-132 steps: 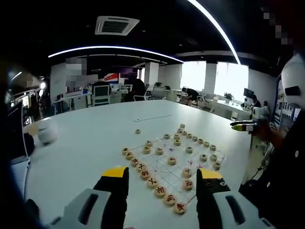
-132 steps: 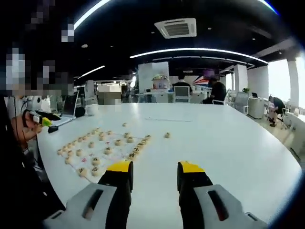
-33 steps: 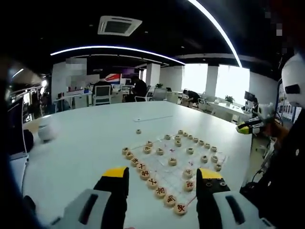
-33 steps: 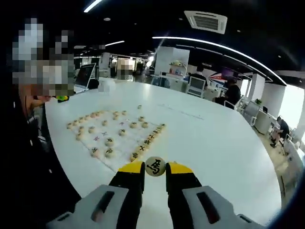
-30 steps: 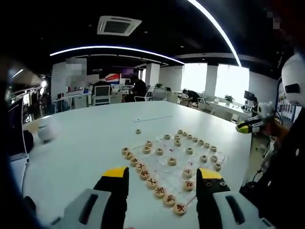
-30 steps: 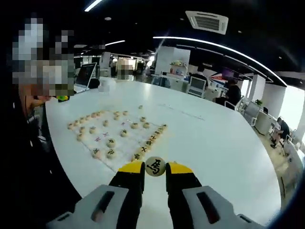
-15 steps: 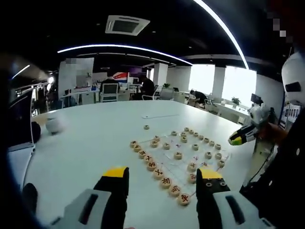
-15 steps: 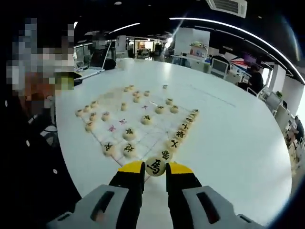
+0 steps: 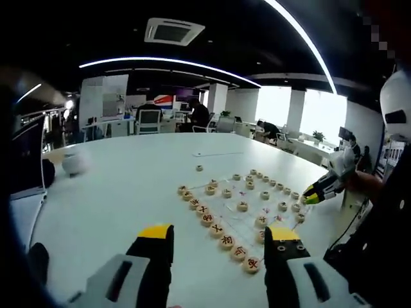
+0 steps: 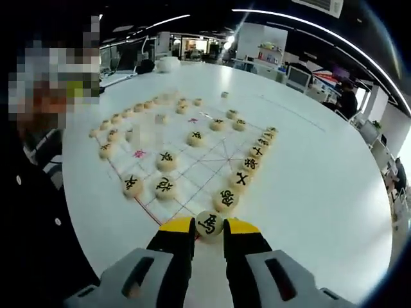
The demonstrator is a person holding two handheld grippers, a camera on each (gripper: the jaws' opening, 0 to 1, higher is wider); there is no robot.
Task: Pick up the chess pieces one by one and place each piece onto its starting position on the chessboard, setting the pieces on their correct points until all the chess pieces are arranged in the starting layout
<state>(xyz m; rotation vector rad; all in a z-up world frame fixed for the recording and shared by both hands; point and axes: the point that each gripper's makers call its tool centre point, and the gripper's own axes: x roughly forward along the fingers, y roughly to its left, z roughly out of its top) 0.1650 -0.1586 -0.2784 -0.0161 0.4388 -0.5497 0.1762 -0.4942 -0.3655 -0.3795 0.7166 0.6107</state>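
A clear chessboard lies on the white table, with round cream pieces along its near row and its far row. My right gripper is shut on a cream piece with a black character, low over the board's near corner, beside the end piece. My left gripper stands open with nothing between its fingers, short of the board. The right gripper also comes in over the board's far right side there.
One loose piece lies off the board, also seen as the lone piece. A white cup and a dark laptop sit at the table's left. A person in dark clothes is close to the board's edge.
The right gripper has come lower and closer to the board's near corner, still holding the piece. In the left gripper view it has dropped toward the board's right side.
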